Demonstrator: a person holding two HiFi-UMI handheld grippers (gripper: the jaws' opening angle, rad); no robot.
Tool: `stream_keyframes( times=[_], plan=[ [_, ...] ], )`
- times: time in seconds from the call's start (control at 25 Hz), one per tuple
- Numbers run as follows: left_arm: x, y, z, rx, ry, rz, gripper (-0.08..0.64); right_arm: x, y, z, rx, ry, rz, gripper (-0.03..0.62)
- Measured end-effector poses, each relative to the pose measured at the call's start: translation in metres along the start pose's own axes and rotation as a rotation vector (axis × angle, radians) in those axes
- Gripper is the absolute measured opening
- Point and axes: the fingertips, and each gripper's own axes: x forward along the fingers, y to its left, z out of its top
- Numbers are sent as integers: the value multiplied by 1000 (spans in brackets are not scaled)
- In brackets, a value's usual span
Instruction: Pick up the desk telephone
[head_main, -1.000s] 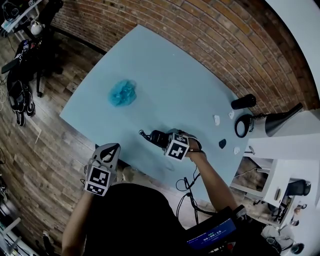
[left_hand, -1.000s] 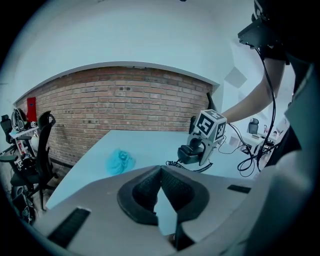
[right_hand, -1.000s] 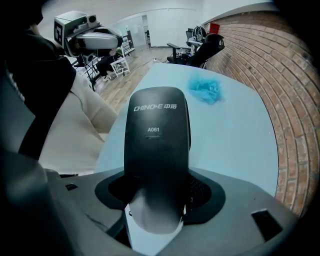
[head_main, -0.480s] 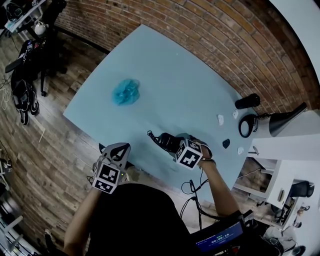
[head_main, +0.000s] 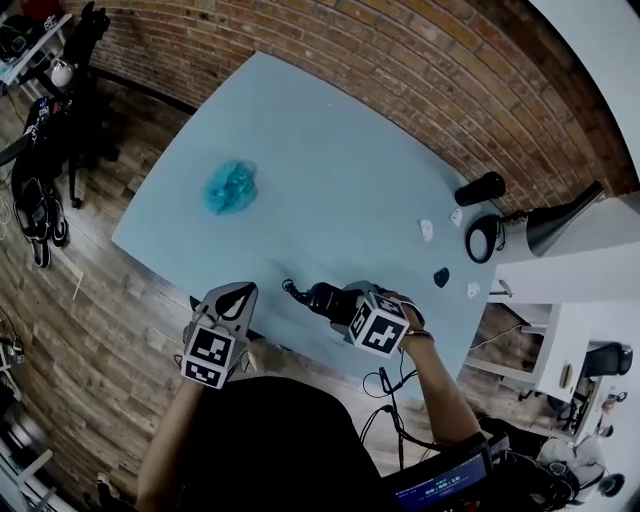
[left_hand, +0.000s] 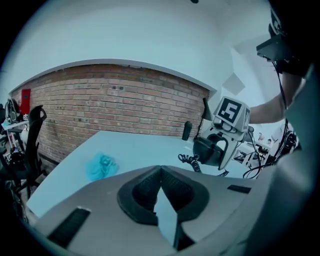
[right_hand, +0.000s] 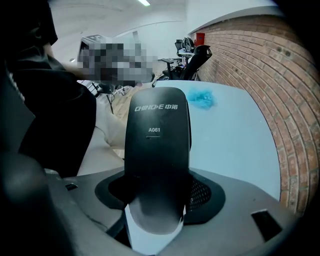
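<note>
Telephone handset (head_main: 322, 298) near table (head_main: 330, 170) edge

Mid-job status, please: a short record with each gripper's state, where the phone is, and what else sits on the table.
left gripper: shut, empty, by the table's near edge
right gripper: shut on the telephone handset
coiled cord: hangs off the handset, above the table
blue crumpled thing: far left, apart from both grippers
black cylinder: far right, near the brick wall

The telephone handset (head_main: 322, 297) sits between the right tongs (head_main: 347, 306) over the table's (head_main: 330, 180) near edge.
</note>
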Motion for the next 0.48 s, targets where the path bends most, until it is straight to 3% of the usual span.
stream_keyframes(
  times=[0.16, 0.24, 0.48],
  plan=[
    [-3, 6, 2, 0, 3, 17, 23, -12, 12, -1, -20, -7, -19, 273],
    [-2, 5, 3, 45, 20, 11, 23, -16, 16, -3, -21, -12, -35, 273],
    [9, -4, 13, 105, 29, -60, 23, -23, 13, -4, 56, -64, -110, 273]
  ],
)
